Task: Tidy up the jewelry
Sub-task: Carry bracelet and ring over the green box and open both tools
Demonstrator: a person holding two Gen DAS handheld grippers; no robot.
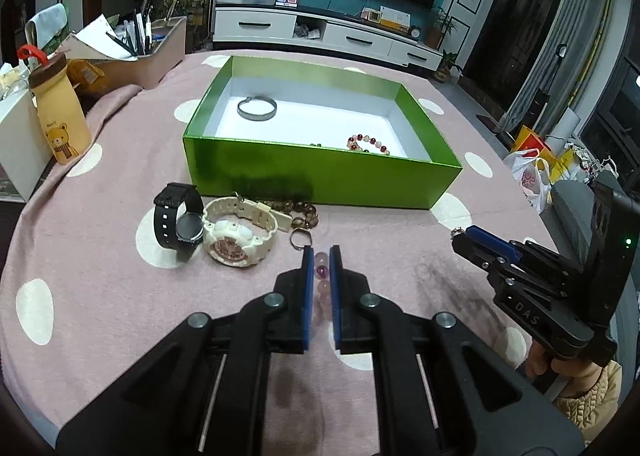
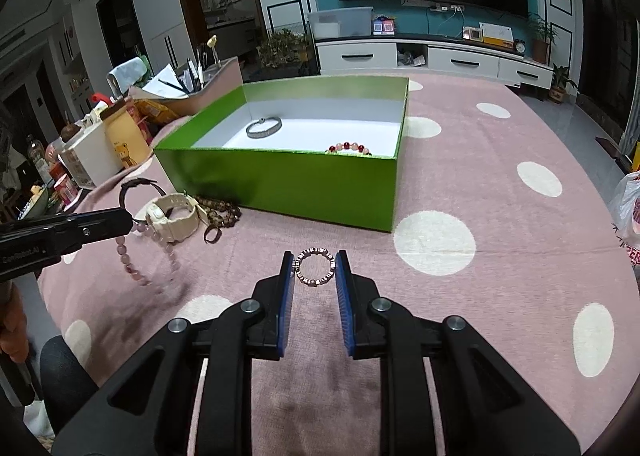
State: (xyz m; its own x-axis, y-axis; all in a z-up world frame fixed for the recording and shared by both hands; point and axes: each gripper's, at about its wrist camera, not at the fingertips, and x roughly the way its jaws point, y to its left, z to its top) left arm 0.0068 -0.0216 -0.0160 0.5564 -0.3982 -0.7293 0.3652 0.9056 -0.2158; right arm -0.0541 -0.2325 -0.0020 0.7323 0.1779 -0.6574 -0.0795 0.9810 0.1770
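A green box (image 1: pixel 320 180) (image 2: pixel 280 184) holds a grey bangle (image 1: pixel 256 108) (image 2: pixel 263 127) and a red bead bracelet (image 1: pixel 368 144) (image 2: pixel 349 148). My left gripper (image 1: pixel 321 256) is shut on a pink bead bracelet (image 1: pixel 322 274), which hangs from it in the right wrist view (image 2: pixel 132 260). My right gripper (image 2: pixel 314 262) is shut on a small silver beaded ring bracelet (image 2: pixel 314 267) above the cloth; it also shows at the right of the left wrist view (image 1: pixel 464 234). A black watch (image 1: pixel 180 222), a cream watch (image 1: pixel 236 236) (image 2: pixel 174 218), brown beads (image 1: pixel 302 212) (image 2: pixel 220 212) and a ring (image 1: pixel 300 238) (image 2: pixel 213 234) lie in front of the box.
The table has a pink cloth with white dots (image 1: pixel 100 276) (image 2: pixel 500 240). A yellow bear bottle (image 1: pixel 60 112) (image 2: pixel 124 136), a white box (image 1: pixel 16 144) and a pen holder (image 1: pixel 148 56) stand at the left. Plastic bags (image 1: pixel 532 172) lie beyond the right edge.
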